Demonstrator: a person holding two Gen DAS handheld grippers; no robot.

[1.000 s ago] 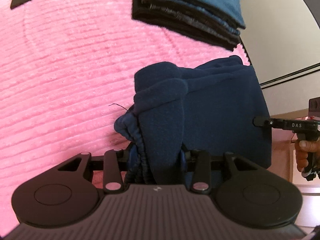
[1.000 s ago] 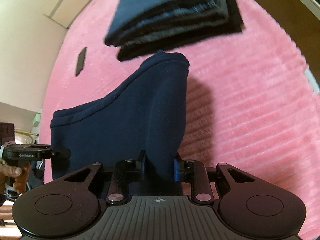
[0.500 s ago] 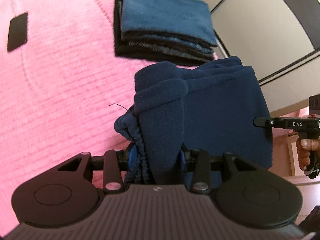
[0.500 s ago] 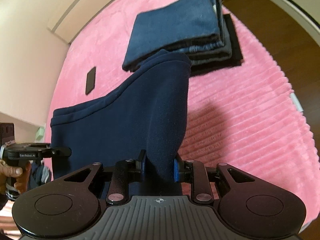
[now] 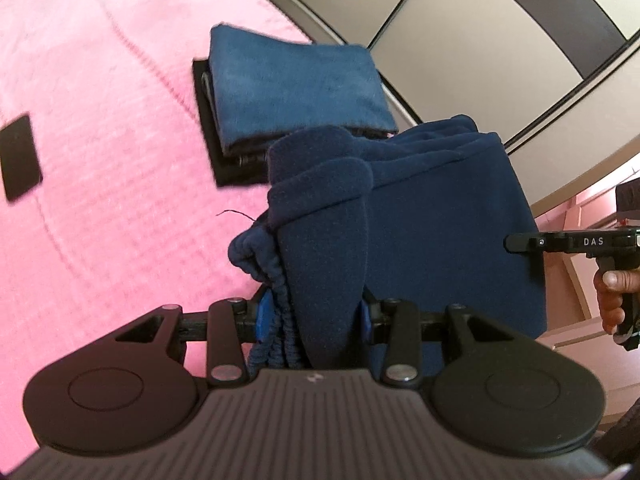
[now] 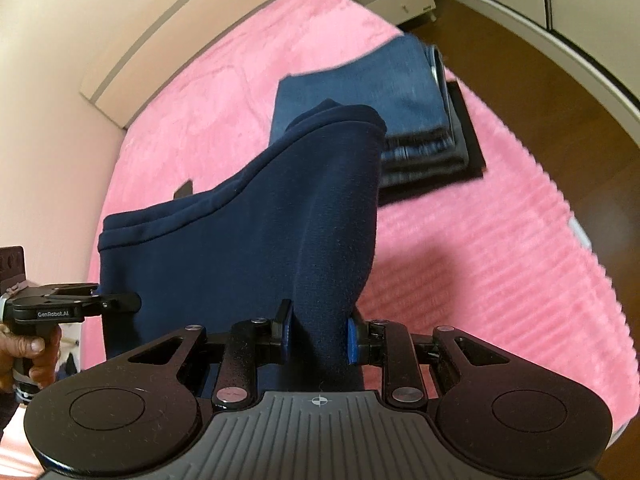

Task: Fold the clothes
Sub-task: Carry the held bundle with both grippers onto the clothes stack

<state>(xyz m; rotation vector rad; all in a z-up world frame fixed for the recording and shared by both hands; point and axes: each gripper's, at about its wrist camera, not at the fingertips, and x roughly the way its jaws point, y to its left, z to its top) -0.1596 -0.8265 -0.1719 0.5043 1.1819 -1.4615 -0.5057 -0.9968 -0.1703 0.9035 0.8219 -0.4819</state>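
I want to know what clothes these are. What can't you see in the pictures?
- Navy garment: its type; bunched in both views, its lower part hidden behind the left hand-held gripper and right hand-held gripper.
- Folded pile: lower items; both views show only edges under the top piece.
- Black rectangle on the pink blanket: too plain to identify.

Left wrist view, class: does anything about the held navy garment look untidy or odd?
Yes. A loose dark thread sticks out from the navy garment near the bunched elastic edge, just above the left claw. The fabric there is crumpled, not flat. The folded stack behind looks neat.
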